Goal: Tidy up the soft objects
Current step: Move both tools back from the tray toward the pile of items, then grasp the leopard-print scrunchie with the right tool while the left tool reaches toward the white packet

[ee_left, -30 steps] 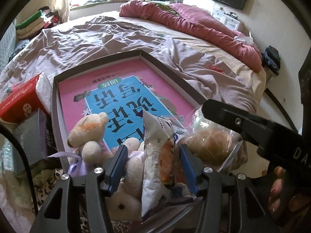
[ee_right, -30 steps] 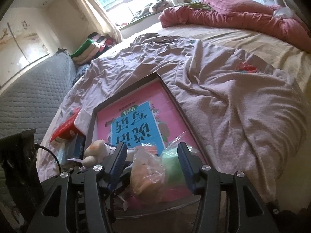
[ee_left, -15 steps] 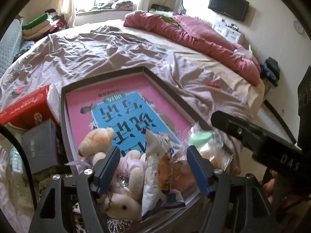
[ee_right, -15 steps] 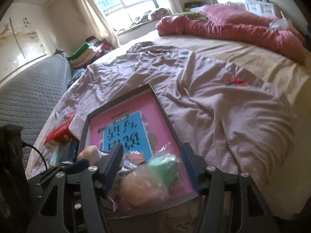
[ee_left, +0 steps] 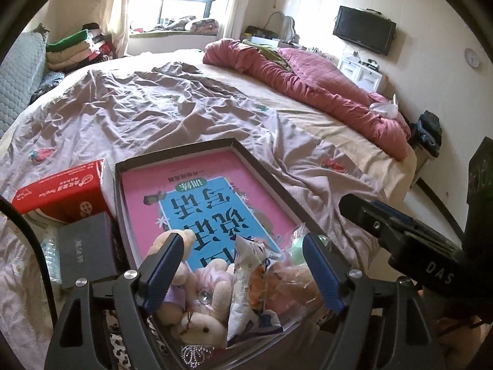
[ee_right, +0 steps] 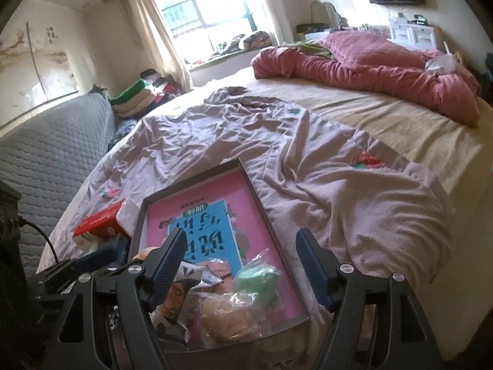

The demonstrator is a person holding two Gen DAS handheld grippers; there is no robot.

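Note:
A shallow grey box (ee_left: 172,154) with a pink and blue book inside lies on the bed. At its near end sit cream plush rabbits (ee_left: 200,323), a white snack bag (ee_left: 246,286) and a clear bag of bread (ee_left: 292,283) with a green item (ee_right: 254,277). My left gripper (ee_left: 242,265) is open and empty, above the toys. My right gripper (ee_right: 238,262) is open and empty, above the bread bag (ee_right: 231,317). The right gripper's body shows at the right of the left wrist view (ee_left: 400,234).
A red tissue box (ee_left: 61,191) and a dark box (ee_left: 84,249) lie left of the grey box. A crumpled mauve sheet (ee_left: 148,108) covers the bed, with a red quilt (ee_left: 323,92) at the far side. The bed edge drops off at the right.
Both grippers have opened wide and pulled back and up from the box. The snack bag and bread bag now lie free in the box.

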